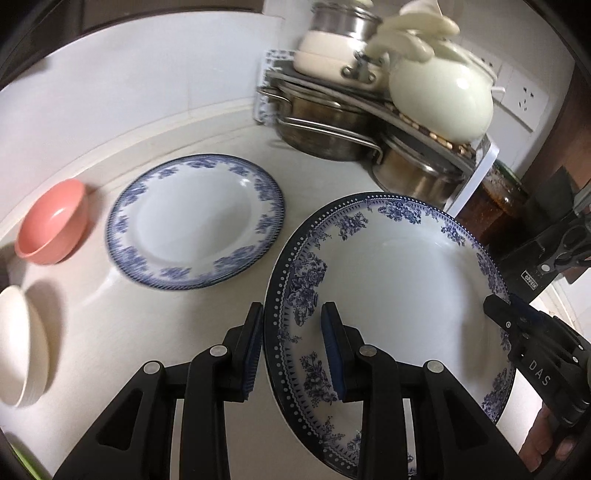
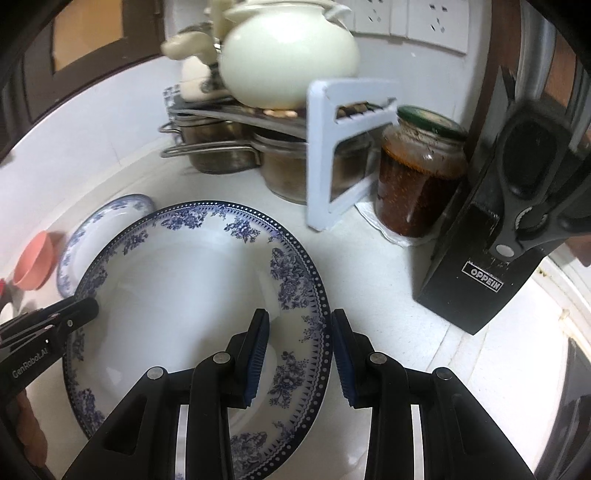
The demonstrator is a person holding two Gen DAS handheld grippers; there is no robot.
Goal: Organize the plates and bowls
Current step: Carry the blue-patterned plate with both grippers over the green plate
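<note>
A large white plate with a blue flower rim [image 1: 399,280] [image 2: 177,288] hangs tilted above the counter, carried from both sides. My left gripper [image 1: 293,314] is shut on its left rim, one pad under and one pad inside. My right gripper [image 2: 300,317] is shut on the opposite rim in the same way. Each gripper also shows at the edge of the other's view. A second blue-rimmed plate [image 1: 195,221] [image 2: 107,221] lies flat on the counter to the left. Beyond it a pink bowl [image 1: 51,221] [image 2: 35,262] rests tipped, and a stack of white bowls [image 1: 18,347] sits nearer me.
A corner rack [image 2: 325,155] holds steel pots [image 1: 325,129] below and a cream pot [image 1: 443,96] on top. A glass jar with a green lid [image 2: 421,173] and a black knife block [image 2: 480,258] stand at the right. Wall sockets [image 2: 436,22] are behind.
</note>
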